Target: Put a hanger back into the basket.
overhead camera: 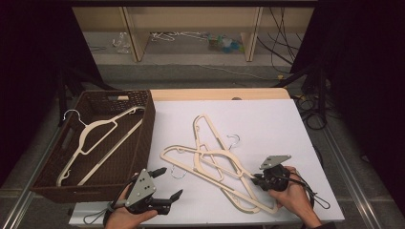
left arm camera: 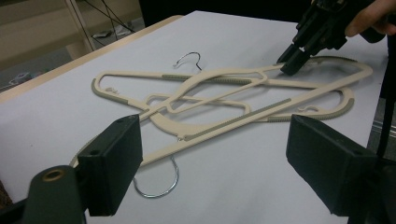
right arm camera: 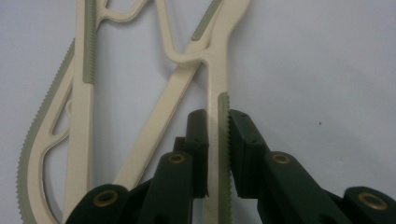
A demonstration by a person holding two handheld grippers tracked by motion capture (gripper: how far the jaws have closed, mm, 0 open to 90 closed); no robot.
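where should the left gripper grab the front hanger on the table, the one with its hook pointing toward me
Take the front hanger on its long straight bar, near the ribbed grey strip, coming from the near side. That bar lies flat on the white table and clear of the other hanger there. The open left gripper already faces it; the right gripper is clamped farther along.

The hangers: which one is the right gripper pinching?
The hanger nearest the person in the crossed pile on the white table; the right gripper clamps its arm. Another hanger lies apart in the basket.
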